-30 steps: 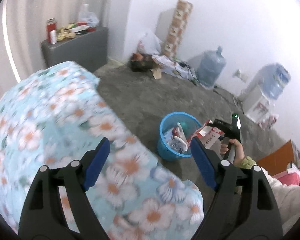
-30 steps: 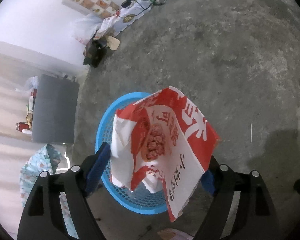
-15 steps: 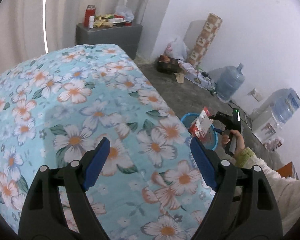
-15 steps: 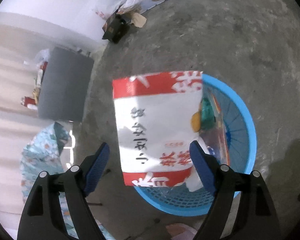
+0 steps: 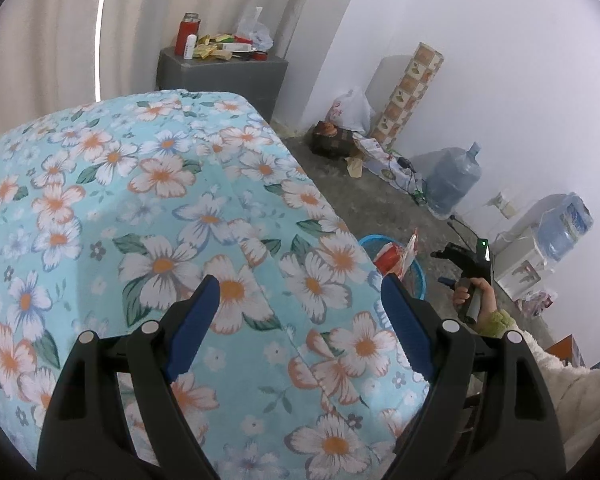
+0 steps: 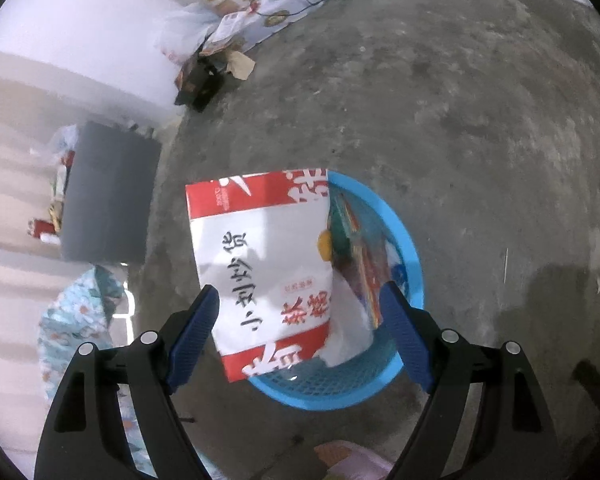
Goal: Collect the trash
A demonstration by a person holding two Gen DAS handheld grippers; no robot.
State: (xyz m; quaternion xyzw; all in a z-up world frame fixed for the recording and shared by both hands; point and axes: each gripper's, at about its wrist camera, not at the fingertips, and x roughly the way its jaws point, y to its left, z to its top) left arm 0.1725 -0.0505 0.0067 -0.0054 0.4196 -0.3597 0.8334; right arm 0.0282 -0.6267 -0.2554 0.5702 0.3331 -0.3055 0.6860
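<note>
Right wrist view: a red-and-white snack bag [image 6: 260, 264] with black lettering hangs flat over the left rim of a blue basket [image 6: 414, 264], partly over bare floor [image 6: 460, 120]. It lies between the spread fingers of the right gripper [image 6: 299, 304]; neither blue pad [image 6: 196, 324] touches it, so the jaws stand wide apart with nothing pinched. Whether the bag rests on the rim or is in the air cannot be told. Inside the basket lie colourful wrappers [image 6: 360, 248] and some white plastic. Beyond the basket the grey concrete runs to a white wall, where a dark bag [image 6: 200, 84], papers and cables lie. A grey cabinet [image 6: 108, 200] stands at left beside pale curtains.

From the left wrist view, the same bag [image 5: 396, 256] stands on edge at the basket [image 5: 414, 276], seen just past the edge of a floral blue sheet [image 5: 160, 208]. The right hand [image 5: 474, 292] grips its tool's handle just right of the basket. The left gripper [image 5: 300, 300] hovers over the sheet with its fingers spread wide and holding nothing. The cabinet [image 5: 224, 76] carries a red flask [image 5: 188, 38] and small packets. Along the wall stand a tiled column [image 5: 412, 92] and a water jug [image 5: 452, 184].
</note>
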